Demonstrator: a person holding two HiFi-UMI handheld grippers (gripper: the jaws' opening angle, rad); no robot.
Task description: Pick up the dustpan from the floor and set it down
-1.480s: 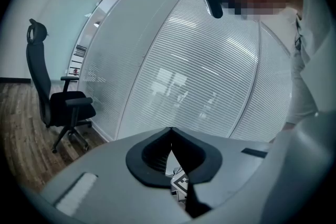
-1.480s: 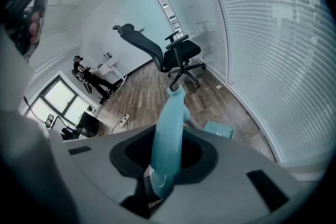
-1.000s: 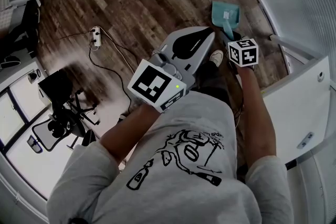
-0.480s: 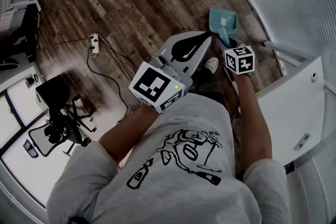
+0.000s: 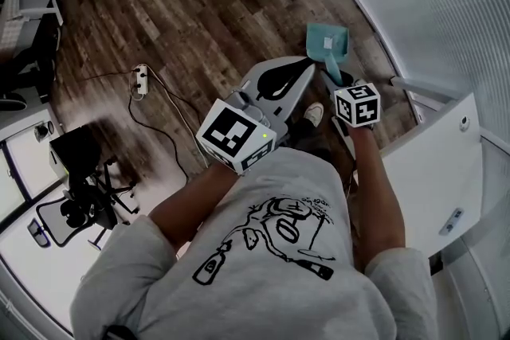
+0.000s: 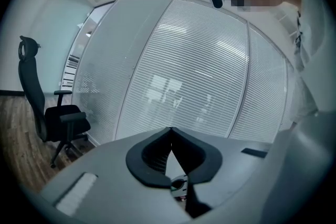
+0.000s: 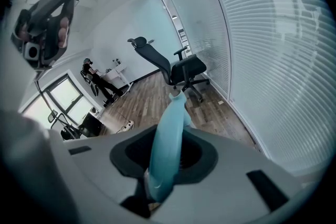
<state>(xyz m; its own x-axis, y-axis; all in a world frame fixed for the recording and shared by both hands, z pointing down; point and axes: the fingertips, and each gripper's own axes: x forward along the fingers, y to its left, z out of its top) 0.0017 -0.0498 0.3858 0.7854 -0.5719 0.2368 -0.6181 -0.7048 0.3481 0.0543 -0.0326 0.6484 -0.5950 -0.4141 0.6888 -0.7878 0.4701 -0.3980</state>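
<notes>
dustpan (image 5: 327,44) is up off the wood floor (image 5: 175,4), close to the slatted wall (image 5: 446,4), its long axis running straight out ahead of the right gripper (image 5: 336,82) with the pan at the far end, so setting it down looks like a right-hand job. those jaws are pinching the teal handle (image 7: 167,144) near its butt end, while the left gripper (image 5: 296,69) sits just beside with jaws pressed together on nothing. head view shows the whole pan over the floor; right gripper view mostly just gives the handle running away between the jaws.
</notes>
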